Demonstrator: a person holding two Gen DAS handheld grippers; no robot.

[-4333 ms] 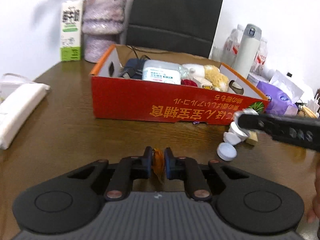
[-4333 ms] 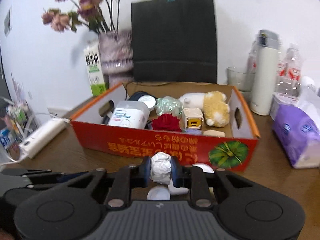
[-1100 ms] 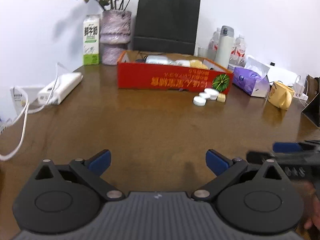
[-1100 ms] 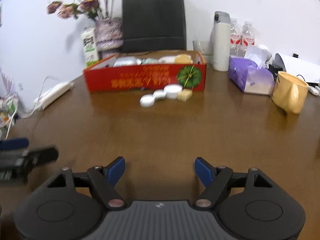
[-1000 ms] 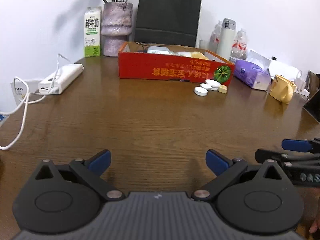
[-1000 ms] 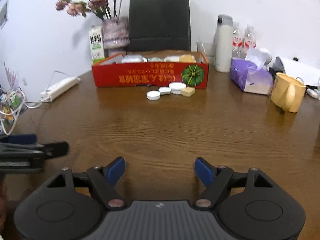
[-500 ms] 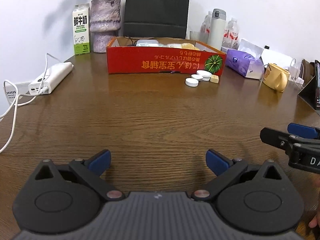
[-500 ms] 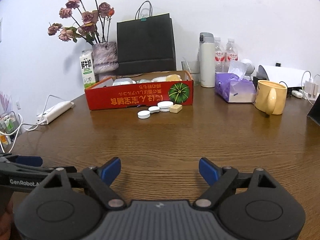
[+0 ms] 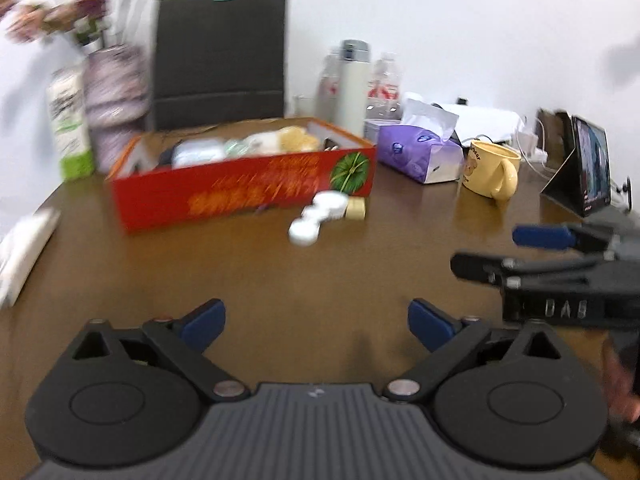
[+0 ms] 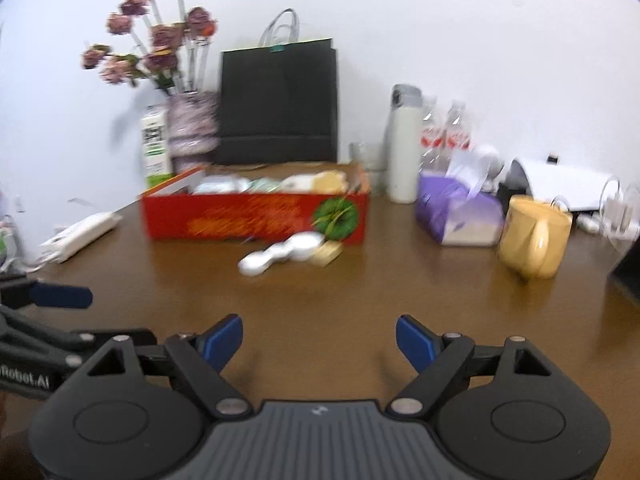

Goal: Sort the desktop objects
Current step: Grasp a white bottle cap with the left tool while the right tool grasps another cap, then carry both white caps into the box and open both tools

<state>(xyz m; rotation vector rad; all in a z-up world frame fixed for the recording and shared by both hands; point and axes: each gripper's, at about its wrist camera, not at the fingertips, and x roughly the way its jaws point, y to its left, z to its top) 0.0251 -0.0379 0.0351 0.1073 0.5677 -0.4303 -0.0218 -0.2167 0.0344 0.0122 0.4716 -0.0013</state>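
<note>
**Both grippers empty above the table, facing the leftover items beside the red box**

The left gripper is hanging over bare wood of the table with nothing between its blue pads, and its jaws are closing slightly from a wide spread. The right gripper is doing the same on its side: empty, jaws narrowing a little, fingers well apart. Each is appearing at the edge of the other's view, so the two are travelling side by side, both pitched gently downward toward the far end of the table.

The step in hand appears to be an approach to the next pickups. The red box is already holding several sorted things, while three white caps and a small tan block are lying on the table just in front of its decorated corner, touching or nearly touching one another.

To do this step well, each gripper should be taking one item only. The nearest cap is standing slightly apart and is the easier first target. The caps are low and flat, so the fingers should be coming down steeply, straddling the rim, with the pads reaching table level before closing. The yellow mug and the purple tissue pack are standing well to the right, clear of the approach.
</note>
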